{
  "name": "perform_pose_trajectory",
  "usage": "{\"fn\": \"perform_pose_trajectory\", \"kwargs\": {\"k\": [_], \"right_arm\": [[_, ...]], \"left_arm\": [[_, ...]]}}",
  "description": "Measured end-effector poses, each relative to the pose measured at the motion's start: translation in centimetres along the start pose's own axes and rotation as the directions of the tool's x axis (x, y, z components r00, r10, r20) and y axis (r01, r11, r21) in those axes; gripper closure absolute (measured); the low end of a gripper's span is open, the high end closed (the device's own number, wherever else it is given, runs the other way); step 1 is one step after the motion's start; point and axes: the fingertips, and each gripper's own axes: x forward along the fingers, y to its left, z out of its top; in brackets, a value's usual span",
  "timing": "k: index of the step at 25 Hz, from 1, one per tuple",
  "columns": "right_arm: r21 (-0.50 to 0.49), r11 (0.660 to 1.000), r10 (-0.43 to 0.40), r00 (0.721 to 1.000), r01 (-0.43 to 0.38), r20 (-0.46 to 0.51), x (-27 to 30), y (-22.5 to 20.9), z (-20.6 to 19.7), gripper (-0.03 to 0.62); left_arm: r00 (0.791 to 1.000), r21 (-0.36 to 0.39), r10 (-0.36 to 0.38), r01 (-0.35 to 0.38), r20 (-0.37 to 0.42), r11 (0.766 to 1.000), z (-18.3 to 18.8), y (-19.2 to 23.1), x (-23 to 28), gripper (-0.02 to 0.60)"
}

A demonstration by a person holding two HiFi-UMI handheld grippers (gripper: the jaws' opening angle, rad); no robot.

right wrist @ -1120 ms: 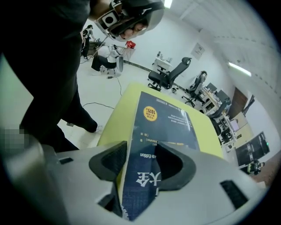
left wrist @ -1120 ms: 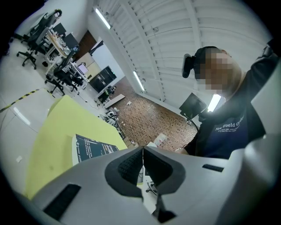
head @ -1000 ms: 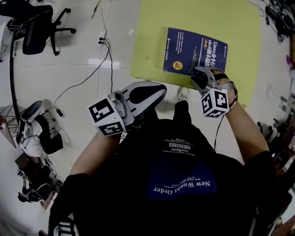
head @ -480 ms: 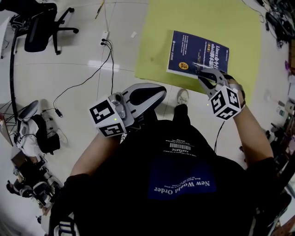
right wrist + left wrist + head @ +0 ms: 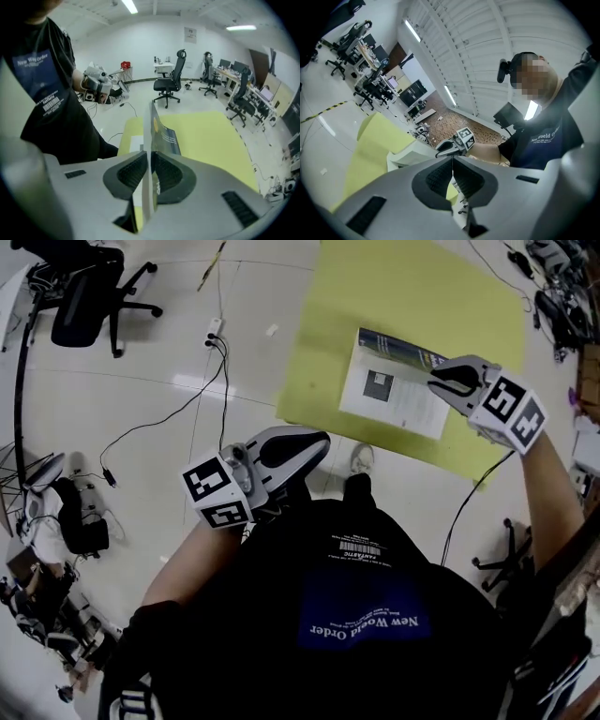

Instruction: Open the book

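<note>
Light, floppy paperback book (image 5: 392, 395) I'd guess, so the cover's (image 5: 161, 133) free edge is the spot: right tool (image 5: 439, 382) is closing on it there, left tool (image 5: 452, 164) pinched together, empty.

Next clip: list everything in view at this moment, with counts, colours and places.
book: 1, blue cover, white pages, on the surface, cover lifted
surface: 1, yellow-green, under the book
office chair: 1 in head view, black, top left on the floor
power strip: 1, white, on the floor left of the surface
cables: several, black, running from the power strip across the floor
right gripper: grey, jaws closing on the book's cover
left gripper: grey, shut, empty, close to the person's chest
</note>
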Motion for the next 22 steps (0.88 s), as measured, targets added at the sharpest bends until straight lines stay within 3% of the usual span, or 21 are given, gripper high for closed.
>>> {"fn": "perform_pose_trajectory", "kwargs": {"k": [3,7,11,15,22], "right_arm": [[0.076,0.99,0.121,0.992,-0.122,0.02,-0.7,-1.8,0.6,0.542],[0.139,0.948,0.281,0.959,-0.285,0.044,-0.8,-1.9,0.5,0.545],[0.157,0.919,0.36,0.932,-0.363,0.049,-0.6,-1.6,0.1,0.548],[0.152,0.924,0.345,0.936,-0.352,0.071,-0.8,-2.6,0.5,0.551],[0.116,0.977,0.169,0.982,-0.178,0.087,-2.2,-8.9,1.7,0.553]], "left_arm": [[1.0,-0.008,0.002,-0.002,0.005,1.0,0.3,0.4,-0.1,0.574],[1.0,-0.011,0.005,-0.005,0.012,1.0,0.9,0.6,0.1,0.574],[1.0,-0.015,0.011,-0.011,0.013,1.0,1.5,1.2,0.5,0.574],[1.0,-0.024,0.015,-0.015,0.002,1.0,1.5,1.9,0.7,0.574],[1.0,-0.035,0.009,-0.009,-0.009,0.999,1.0,2.6,1.5,0.574]]}}
